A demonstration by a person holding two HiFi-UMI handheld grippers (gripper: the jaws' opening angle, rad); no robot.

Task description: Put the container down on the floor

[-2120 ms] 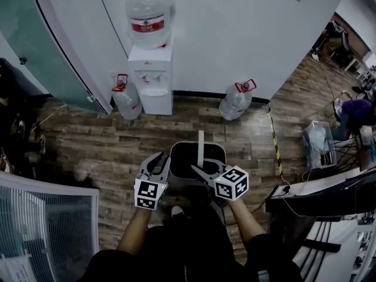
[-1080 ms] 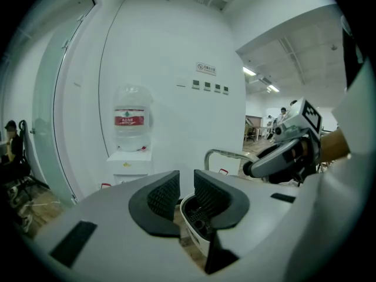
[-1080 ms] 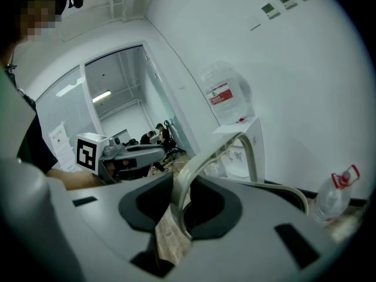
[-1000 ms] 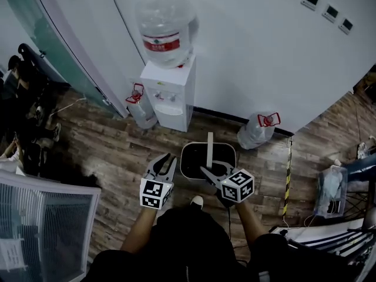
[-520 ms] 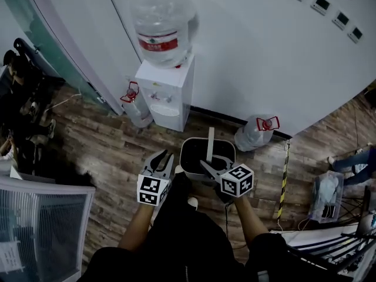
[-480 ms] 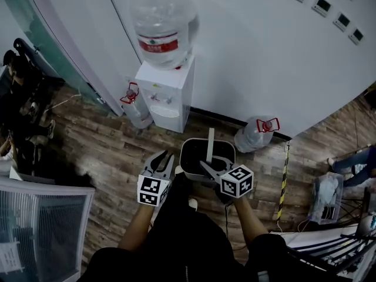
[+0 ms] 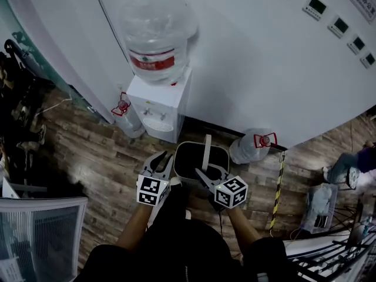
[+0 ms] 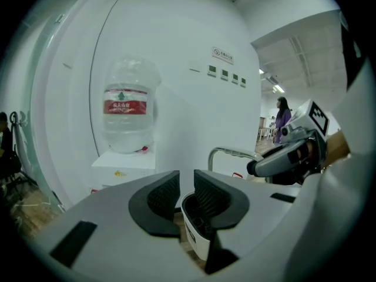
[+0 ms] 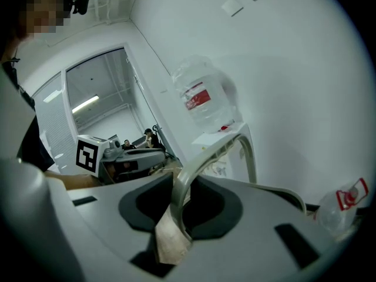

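container [image 7: 189, 158] nearer dispenser [image 7: 158, 107], right tongs [image 7: 203, 173] gripping handle [image 7: 206, 148]

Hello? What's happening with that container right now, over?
Right gripper clamped on the handle of the container. Left gripper at its rim, grip unclear. Not set down yet. Water cooler and a floor bottle close ahead.

Wood-plank floor [image 7: 94, 151]: water dispenser [image 7: 157, 107] against wall, spare bottle [image 7: 130, 123] touching its left side, second bottle [image 7: 249, 148] lying right, striped tape [image 7: 276, 187] beyond.
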